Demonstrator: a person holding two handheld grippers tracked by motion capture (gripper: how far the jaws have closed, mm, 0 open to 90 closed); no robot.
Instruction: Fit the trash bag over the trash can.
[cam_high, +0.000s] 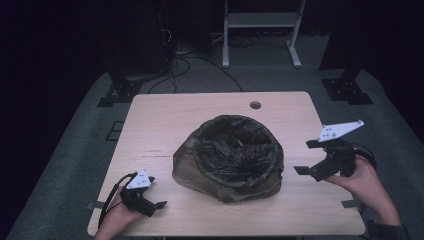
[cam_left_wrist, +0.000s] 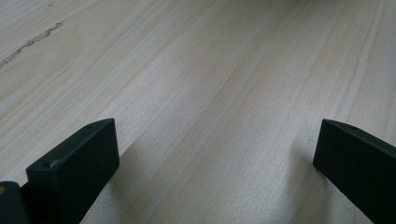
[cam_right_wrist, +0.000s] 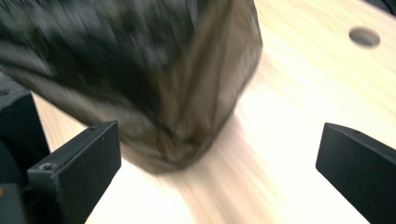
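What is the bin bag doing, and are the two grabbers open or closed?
bin bag: standing on the table, mouth open and rolled back, nothing touching it.
left gripper: open, holding nothing, low over bare table.
right gripper: open, holding nothing, lifted beside the bag and pointing at it.
table hole: uncovered.

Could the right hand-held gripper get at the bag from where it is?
Probably yes: the right hand-held gripper is open and faces the bag, with bare table between them.
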